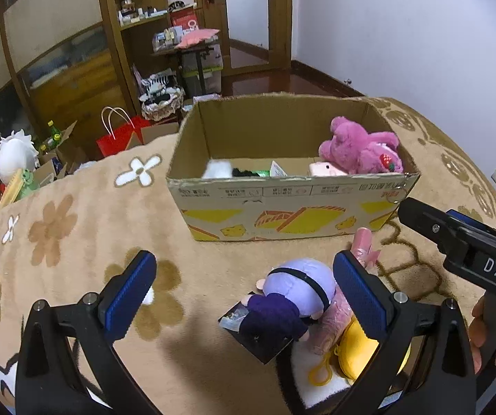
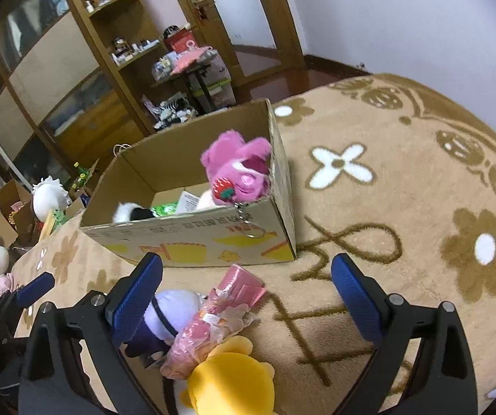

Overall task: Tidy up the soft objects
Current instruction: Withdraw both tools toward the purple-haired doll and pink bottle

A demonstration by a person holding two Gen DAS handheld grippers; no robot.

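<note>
- nearest the cameras lies a heap of soft toys on the flowered carpet (image 2: 369,214): a yellow plush (image 2: 234,380), a pink wrapped toy (image 2: 210,325) across it, and a lilac-headed doll (image 1: 296,287) with a dark body on the left.
- left tongs (image 1: 244,297) stand wide apart and hold nothing; their right pad is just beside the doll's head.
- right tongs (image 2: 248,301) are likewise spread wide and empty, hovering over the pink wrapped toy.
- farther off stands the open cardboard box (image 1: 293,204), with a magenta plush (image 1: 358,145) in its right end and smaller soft things on its floor.
- judgement: the step is picking the next toy; centre one toy between the pads, close on its bulk, not its wrapper or the dark card (image 1: 258,339) under the doll.
- lift clear of the box's near wall before letting go.
</note>
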